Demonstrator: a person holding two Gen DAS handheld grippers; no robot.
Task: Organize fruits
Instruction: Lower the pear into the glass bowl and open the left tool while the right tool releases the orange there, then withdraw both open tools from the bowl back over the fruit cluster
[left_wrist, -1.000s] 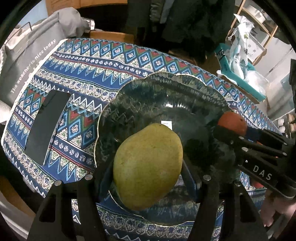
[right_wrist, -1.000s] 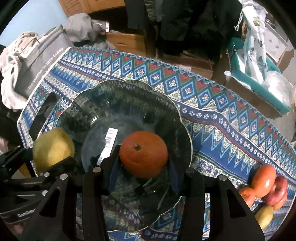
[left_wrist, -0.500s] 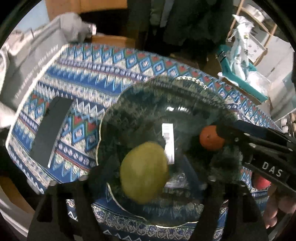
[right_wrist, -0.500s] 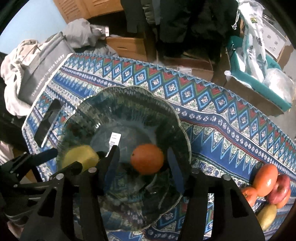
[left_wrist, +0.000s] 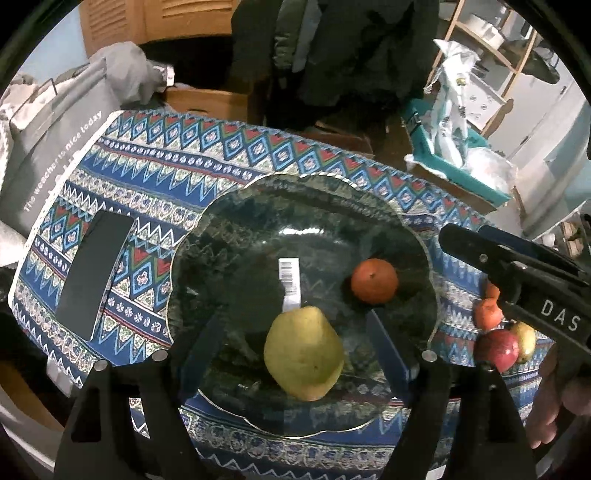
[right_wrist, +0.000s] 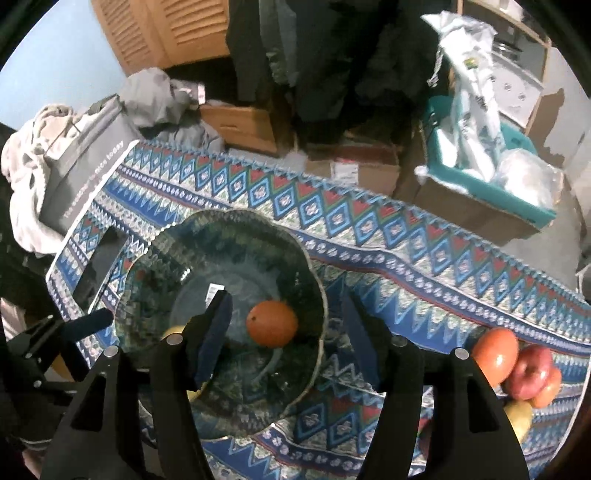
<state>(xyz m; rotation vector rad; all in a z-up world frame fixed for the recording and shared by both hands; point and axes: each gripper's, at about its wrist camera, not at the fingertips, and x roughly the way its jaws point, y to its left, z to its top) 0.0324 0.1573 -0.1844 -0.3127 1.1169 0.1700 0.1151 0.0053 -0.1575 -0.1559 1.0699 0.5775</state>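
Here my left gripper (left_wrist: 295, 347) hangs above the dark glass bowl (left_wrist: 236, 206), jaws apart and clear of the yellow-green pear (left_wrist: 303, 353) lying in it. My right gripper (right_wrist: 286, 332) is opening, its pads off the orange (right_wrist: 272, 324) resting in the same bowl. More fruit (right_wrist: 517, 365) sits heaped on the patterned tablecloth (right_wrist: 369, 229), well apart from the bowl

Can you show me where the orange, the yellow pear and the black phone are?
Round orange (left_wrist: 374, 280): left wrist view, middle of its peel.
Yellow-green pear (left_wrist: 303, 353): left wrist view, its wide belly.
Flat black phone (left_wrist: 95, 278): left wrist view, screen centre.
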